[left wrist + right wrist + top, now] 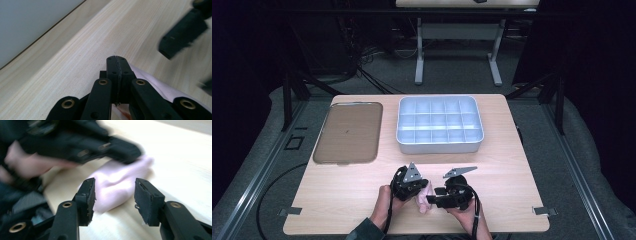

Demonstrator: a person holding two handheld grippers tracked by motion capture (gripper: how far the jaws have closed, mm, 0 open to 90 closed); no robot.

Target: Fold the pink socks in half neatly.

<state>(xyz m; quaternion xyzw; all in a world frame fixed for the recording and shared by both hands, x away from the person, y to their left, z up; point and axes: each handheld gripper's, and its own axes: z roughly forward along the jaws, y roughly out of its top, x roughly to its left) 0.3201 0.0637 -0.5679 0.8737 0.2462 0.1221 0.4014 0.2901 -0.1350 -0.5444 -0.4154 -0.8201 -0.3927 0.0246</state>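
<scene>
We see the left gripper [116, 61] fully closed, its jaws pinching the pale pink folded cloth [117, 185]; the right gripper [113, 195] stands partly open around the cloth, pads clear. Motion blur obscures the left gripper in the right gripper view. The soft, wrinkled cloth lies on the light wooden table [512, 170] near its front edge. Behind sit a white compartmented plastic tray [440, 125] and a brown flat lid [348, 132].
</scene>
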